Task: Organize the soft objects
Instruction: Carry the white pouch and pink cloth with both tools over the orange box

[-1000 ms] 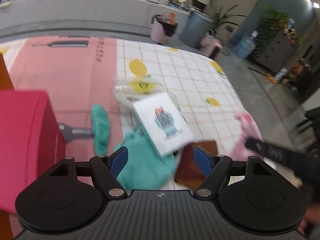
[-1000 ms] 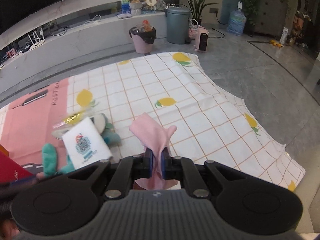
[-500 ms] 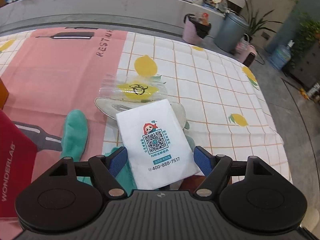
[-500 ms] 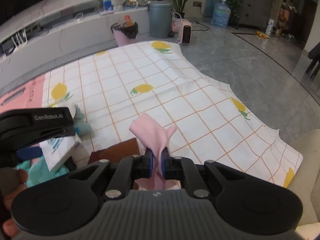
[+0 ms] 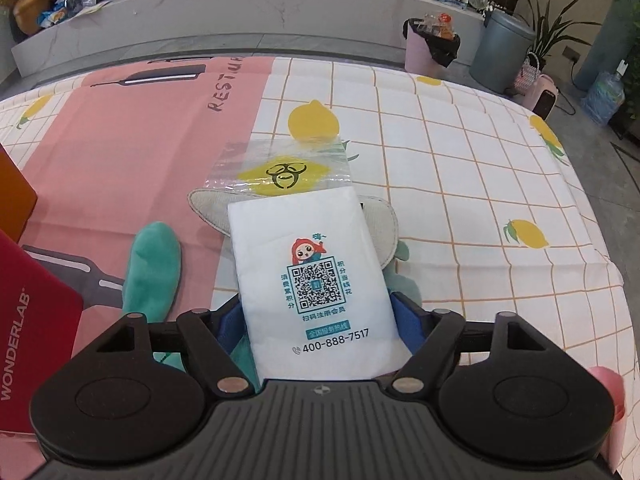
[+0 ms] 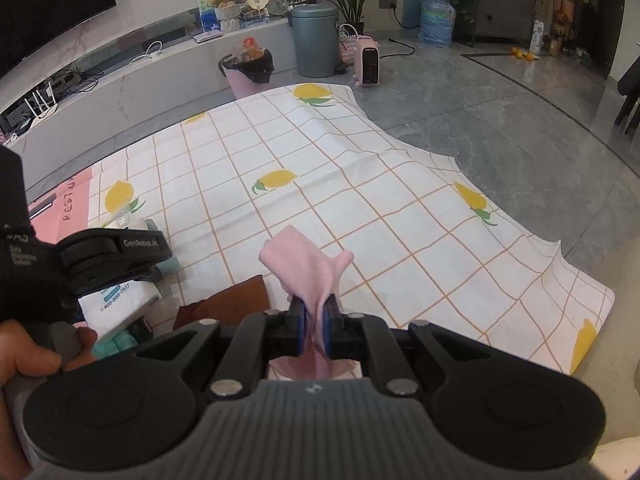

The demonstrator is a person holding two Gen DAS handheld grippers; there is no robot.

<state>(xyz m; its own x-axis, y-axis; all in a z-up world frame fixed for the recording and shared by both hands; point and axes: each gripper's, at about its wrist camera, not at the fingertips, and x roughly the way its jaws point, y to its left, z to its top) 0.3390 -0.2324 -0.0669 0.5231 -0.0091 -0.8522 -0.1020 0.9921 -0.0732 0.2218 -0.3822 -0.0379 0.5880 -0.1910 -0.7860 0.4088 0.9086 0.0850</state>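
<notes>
White and flat, a tissue pack point(image 5: 316, 280) with a printed code square lies between the blue pads of the left gripper point(image 5: 316, 322). Its jaws stand wide and are closing, one pad at each long edge of the pack; I cannot tell if they already press on it. The pack rests on top of a pale round cloth piece point(image 5: 208, 210) and a green plush toy point(image 5: 154, 264), whose one limb stretches to the left on the pink part of the cloth. Just beyond the pack, on the far side, lies a clear plastic bag point(image 5: 280, 170) with a yellow patch and a black sign.

In the right wrist view the right gripper point(image 6: 315, 320) has its jaws narrow, clamped on a pink cloth point(image 6: 306, 266). This soft cloth stands up out of the pads and folds over toward the far side, above the surface. To the left in this view the left gripper point(image 6: 136, 300) shows from the side, with a hand point(image 6: 28, 354) around its handle and the tissue pack point(image 6: 120, 300) under it. A brown flat thing point(image 6: 228, 308) lies between both grippers.

The surface is covered by a checked tablecloth point(image 6: 320, 184) with lemons. At the near left a red box point(image 5: 32, 320) with white letters stands, and an orange box point(image 5: 14, 204) behind it.
</notes>
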